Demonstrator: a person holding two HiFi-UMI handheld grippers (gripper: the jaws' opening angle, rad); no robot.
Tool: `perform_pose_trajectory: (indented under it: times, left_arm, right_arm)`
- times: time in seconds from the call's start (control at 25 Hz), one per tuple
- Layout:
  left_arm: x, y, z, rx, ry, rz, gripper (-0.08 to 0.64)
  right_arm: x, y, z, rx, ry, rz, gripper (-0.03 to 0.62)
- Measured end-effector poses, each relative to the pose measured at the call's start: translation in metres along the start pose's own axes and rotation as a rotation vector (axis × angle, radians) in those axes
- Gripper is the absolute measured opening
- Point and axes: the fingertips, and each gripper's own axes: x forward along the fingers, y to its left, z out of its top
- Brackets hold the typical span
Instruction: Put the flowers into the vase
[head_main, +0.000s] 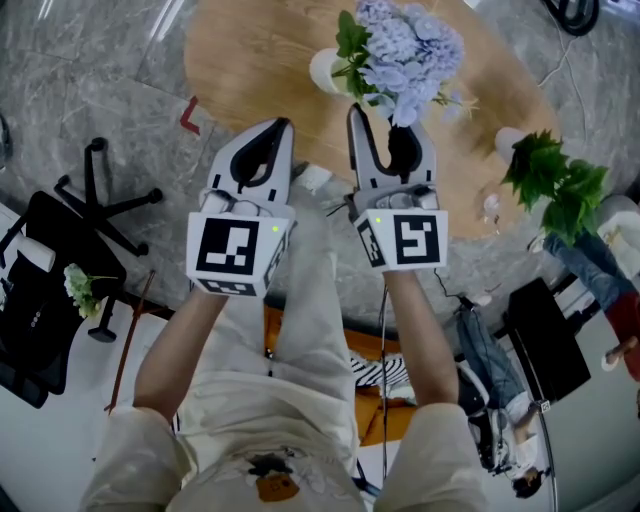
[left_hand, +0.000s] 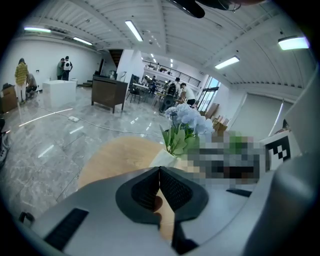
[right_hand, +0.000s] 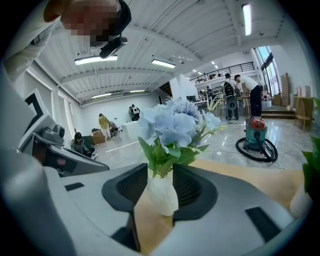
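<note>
A bunch of pale blue flowers (head_main: 405, 50) with green leaves stands in a white vase (head_main: 328, 70) on the round wooden table (head_main: 250, 60). My right gripper (head_main: 386, 128) sits just in front of the bunch, jaws open, nothing pressed between the pads. In the right gripper view the vase (right_hand: 161, 195) and flowers (right_hand: 167, 125) show through the gap of the right gripper (right_hand: 160, 171). My left gripper (head_main: 277, 128) hovers beside it to the left, shut and empty. In the left gripper view the left gripper (left_hand: 160, 172) has its pads meeting, with the flowers (left_hand: 187, 117) beyond to the right.
A second white vase (head_main: 508, 142) with green leaves (head_main: 555, 180) stands at the table's right edge. A black office chair (head_main: 100, 200) and a loose white flower (head_main: 80, 285) are at the left. A vacuum cleaner (right_hand: 256, 135) stands on the floor beyond the table.
</note>
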Motion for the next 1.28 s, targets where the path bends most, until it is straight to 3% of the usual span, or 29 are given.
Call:
perform_pose_trajectory:
  times: [1.28]
  left_arm:
    - [-0.021,-0.029,0.024,0.058,-0.023,-0.039,0.009]
  right_arm:
    - [-0.05,0.0,0.01,0.042,0.0,-0.062,0.144]
